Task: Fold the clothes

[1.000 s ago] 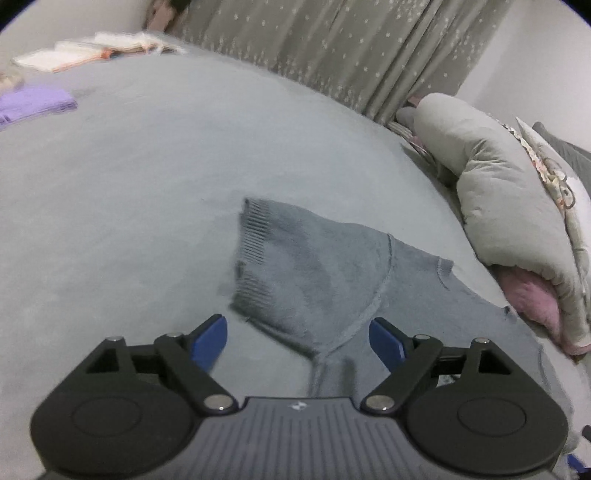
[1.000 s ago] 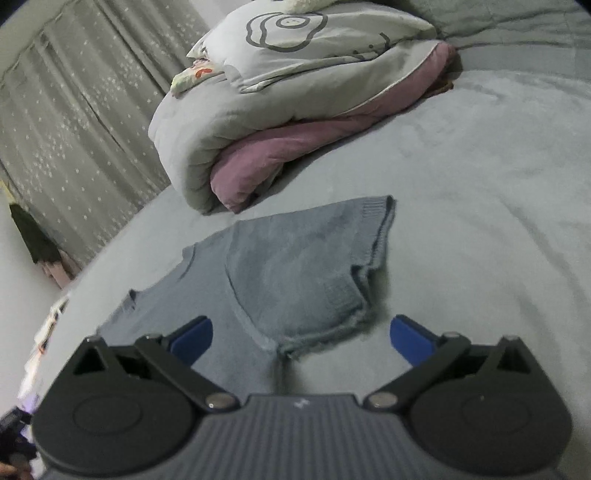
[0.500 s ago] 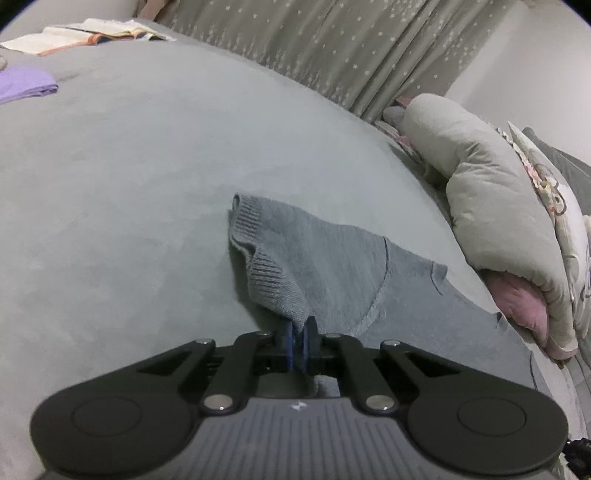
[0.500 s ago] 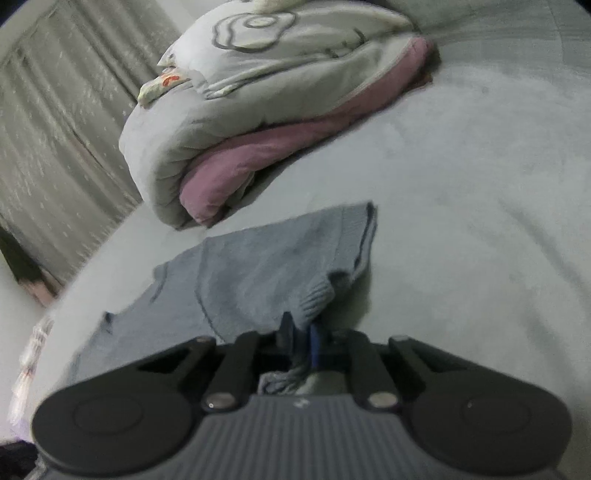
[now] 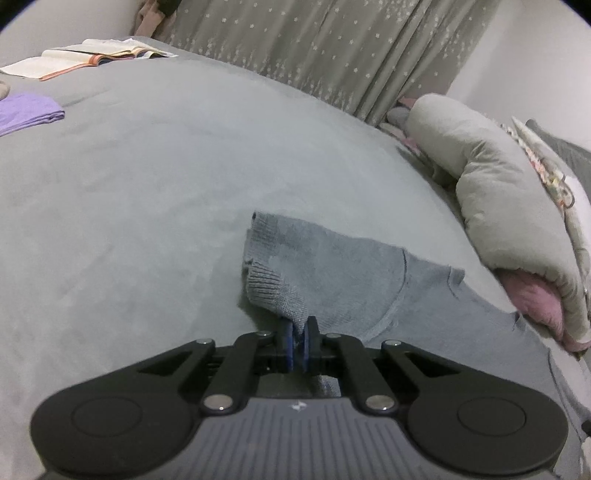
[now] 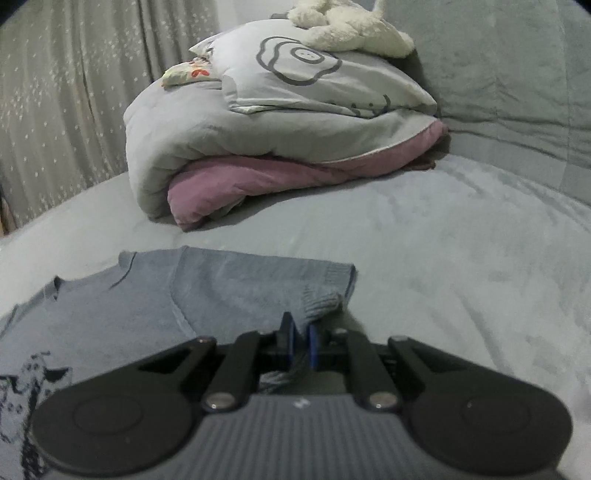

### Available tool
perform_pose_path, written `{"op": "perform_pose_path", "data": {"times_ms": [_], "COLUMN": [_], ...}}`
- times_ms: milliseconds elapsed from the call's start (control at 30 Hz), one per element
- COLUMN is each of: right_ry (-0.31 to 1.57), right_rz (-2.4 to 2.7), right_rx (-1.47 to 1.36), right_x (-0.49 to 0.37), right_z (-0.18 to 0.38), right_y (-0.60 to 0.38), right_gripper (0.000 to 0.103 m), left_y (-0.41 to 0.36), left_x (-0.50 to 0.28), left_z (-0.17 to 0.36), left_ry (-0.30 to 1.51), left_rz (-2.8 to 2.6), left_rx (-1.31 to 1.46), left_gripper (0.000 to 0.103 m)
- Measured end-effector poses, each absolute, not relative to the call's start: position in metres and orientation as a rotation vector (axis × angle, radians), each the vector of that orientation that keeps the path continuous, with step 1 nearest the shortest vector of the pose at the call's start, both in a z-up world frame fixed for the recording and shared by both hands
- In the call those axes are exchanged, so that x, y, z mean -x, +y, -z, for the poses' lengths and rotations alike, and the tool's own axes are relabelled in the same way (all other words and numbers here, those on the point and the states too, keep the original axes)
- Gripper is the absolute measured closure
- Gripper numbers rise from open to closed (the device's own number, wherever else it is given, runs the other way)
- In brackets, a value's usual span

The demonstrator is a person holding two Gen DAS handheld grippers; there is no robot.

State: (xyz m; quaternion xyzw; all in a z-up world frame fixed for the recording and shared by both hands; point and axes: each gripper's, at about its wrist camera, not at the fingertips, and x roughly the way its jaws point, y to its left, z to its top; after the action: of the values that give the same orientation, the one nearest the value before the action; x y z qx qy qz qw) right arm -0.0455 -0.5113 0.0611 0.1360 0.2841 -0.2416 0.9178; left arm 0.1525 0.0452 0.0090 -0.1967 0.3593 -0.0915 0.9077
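— Sweater (image 5: 354, 280), the blue-grey one, where is it lying?
— It is lying flat on the grey bed (image 5: 147, 206), near the edge where the folded quilt (image 6: 258, 122) is sitting.
— What is the left gripper (image 5: 299, 341) doing?
— It is pinching the ribbed cuff of one short sleeve, with its two blue pads pressed together on the knit. That corner is lifting a little off the bed.
— And the right gripper (image 6: 300, 341)?
— It is pinching the other sleeve's cuff, pads tight on the cloth.
— What else is lying around?
— A purple cloth (image 5: 26, 112) and an open book (image 5: 88, 59) are sitting at the far edge, by the curtain (image 5: 332, 48). A white plush toy (image 6: 347, 26) is resting on the quilt.
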Motion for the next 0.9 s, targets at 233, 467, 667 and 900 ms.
{"op": "perform_pose_path", "data": {"times_ms": [233, 467, 667, 900], "right_ry": [0.620, 0.620, 0.634, 0.684], "right_rz": [0.519, 0.578, 0.542, 0.452], "right_rx": [-0.285, -0.258, -0.294, -0.352], "right_x": [0.047, 0.057, 0.071, 0.078], "right_z": [-0.051, -0.057, -0.058, -0.056], "right_y": [-0.520, -0.525, -0.526, -0.512], "right_gripper": [0.094, 0.040, 0.028, 0.005], "left_y": [0.051, 0.060, 0.063, 0.054], "left_x": [-0.147, -0.108, -0.072, -0.049], "left_z": [-0.014, -0.031, -0.027, -0.025], "left_ry": [0.751, 0.760, 0.795, 0.817], "left_rz": [0.170, 0.200, 0.232, 0.217], "left_rx": [0.340, 0.263, 0.255, 0.334], "left_gripper": [0.087, 0.055, 0.048, 0.044]}}
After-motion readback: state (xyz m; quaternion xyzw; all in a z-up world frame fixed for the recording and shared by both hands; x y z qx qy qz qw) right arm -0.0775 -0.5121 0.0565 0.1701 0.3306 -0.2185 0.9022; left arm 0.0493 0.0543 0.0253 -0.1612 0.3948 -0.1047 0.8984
